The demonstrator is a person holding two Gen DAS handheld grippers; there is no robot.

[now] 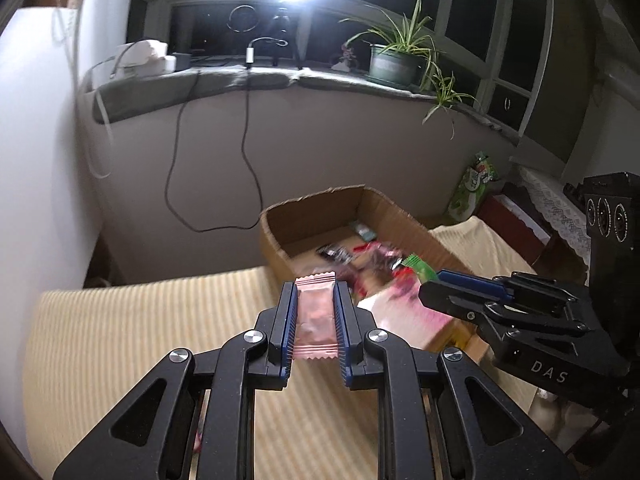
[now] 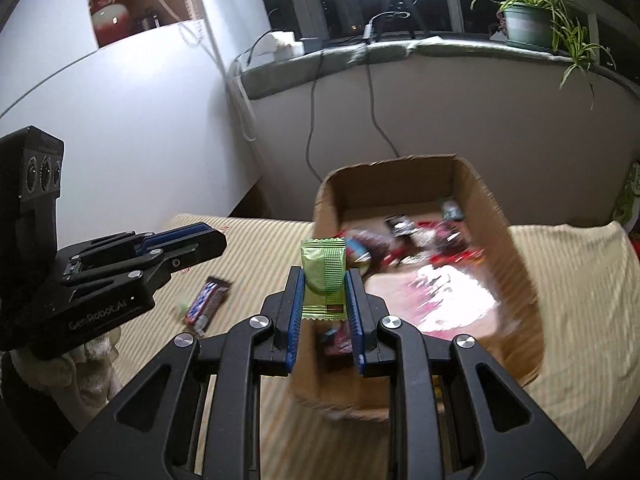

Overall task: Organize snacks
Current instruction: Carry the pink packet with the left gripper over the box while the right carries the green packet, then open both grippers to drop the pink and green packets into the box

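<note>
Both tongs are loaded. Left gripper [image 1: 316,312] has its jaws clamped on a pink packet [image 1: 315,312], which sits lengthwise between the pads with its crimped end poking out past the tips. Right gripper [image 2: 325,296] is pinched on a green packet [image 2: 325,276] held upright, the top half standing clear above the fingers. In the left view I can see the right gripper coming in from the side with the green end just showing at its tips.

Under both lies the striped cloth [image 1: 140,320], and on it, near the left gripper in the right view, a dark bar [image 2: 208,300] is waiting with something small and pale green beside it; I can't make that one out.

Just ahead stands the box [image 2: 516,280], open-topped, already holding a jumble of wrappers and a large pink bag [image 2: 440,296]. The right gripper's tips look over its near wall; the left one seems short of it.

I judge this the carry-to-box step. To do it well I'd bring each packet fully over the rim before opening, keep the two grippers apart so they don't clash, and let go low so nothing bounces out. The green packet sits high in its grip, so I'd avoid jerks.

Beyond are the wall, cables and sill.
</note>
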